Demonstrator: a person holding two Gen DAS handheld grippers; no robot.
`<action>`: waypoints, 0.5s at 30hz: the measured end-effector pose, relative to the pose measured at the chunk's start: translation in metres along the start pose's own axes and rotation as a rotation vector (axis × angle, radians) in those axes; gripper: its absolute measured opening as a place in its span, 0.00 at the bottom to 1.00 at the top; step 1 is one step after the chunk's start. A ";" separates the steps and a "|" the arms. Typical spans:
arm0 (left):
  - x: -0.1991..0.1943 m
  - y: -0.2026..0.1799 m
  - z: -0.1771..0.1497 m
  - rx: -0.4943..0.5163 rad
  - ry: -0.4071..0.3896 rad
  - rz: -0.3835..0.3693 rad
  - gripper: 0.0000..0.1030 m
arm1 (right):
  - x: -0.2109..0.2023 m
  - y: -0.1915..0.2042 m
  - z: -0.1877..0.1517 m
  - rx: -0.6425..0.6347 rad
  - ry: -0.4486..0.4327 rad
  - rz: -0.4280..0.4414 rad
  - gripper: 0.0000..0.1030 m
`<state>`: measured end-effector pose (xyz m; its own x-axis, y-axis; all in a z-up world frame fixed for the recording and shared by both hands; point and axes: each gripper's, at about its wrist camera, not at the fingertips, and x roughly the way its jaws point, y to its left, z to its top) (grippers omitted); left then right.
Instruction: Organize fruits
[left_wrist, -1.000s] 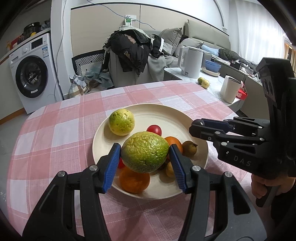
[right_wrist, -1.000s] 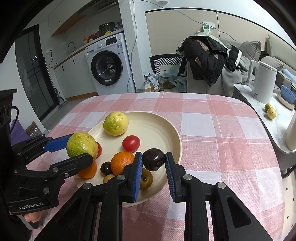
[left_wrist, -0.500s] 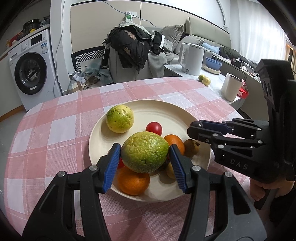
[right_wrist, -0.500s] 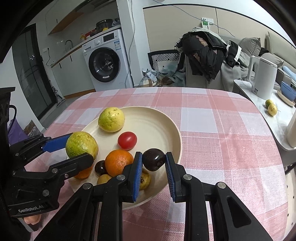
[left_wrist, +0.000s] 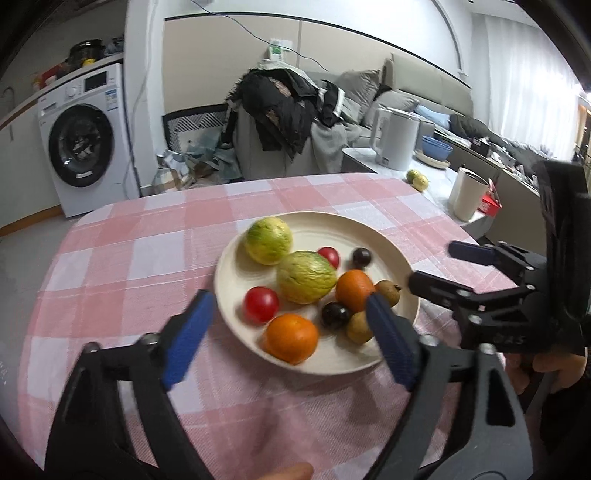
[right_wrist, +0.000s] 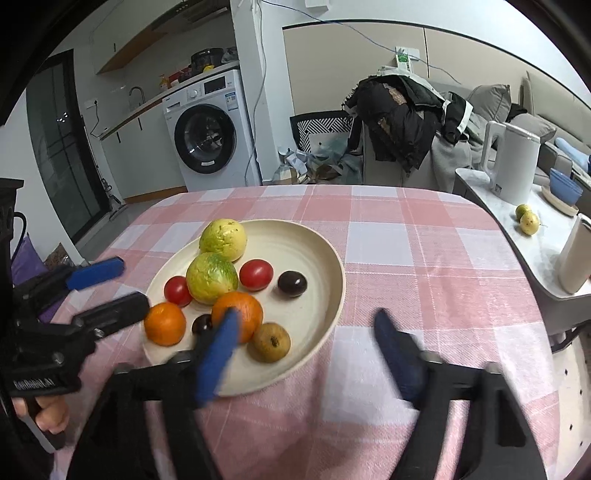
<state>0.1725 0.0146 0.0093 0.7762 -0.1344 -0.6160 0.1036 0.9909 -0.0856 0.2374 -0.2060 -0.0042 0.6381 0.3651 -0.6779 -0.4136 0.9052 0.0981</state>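
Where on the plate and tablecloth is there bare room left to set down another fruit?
The plate is bare on its far right part, between the dark plum and the rim. The checked tablecloth is bare right of the plate and beyond it. It is crowded on the plate's near left, around the oranges, tomatoes and green fruit.

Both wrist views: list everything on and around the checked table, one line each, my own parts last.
plate: 1, cream, on the table
green-yellow fruits: 2, on the plate
tomatoes: 2, red, plate
oranges: 2, plate
dark round fruits: 2, plate
brown fruits: 2, near rim
tablecloth: 1, pink-white check
kettle: 1, white, side counter
washing machine: 1, white, behind
left hand-held gripper: open, empty
right hand-held gripper: open, empty
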 end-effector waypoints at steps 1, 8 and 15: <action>-0.004 0.002 -0.002 -0.006 -0.004 0.003 0.84 | -0.004 0.000 -0.003 -0.006 -0.007 -0.017 0.91; -0.036 0.014 -0.020 -0.036 -0.064 0.022 0.99 | -0.025 0.000 -0.021 -0.013 -0.040 0.010 1.00; -0.053 0.015 -0.041 -0.049 -0.124 0.055 0.99 | -0.043 0.013 -0.037 -0.077 -0.104 0.000 1.00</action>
<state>0.1075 0.0362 0.0090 0.8510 -0.0757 -0.5197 0.0308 0.9950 -0.0946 0.1807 -0.2180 -0.0010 0.7003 0.3898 -0.5981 -0.4603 0.8869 0.0392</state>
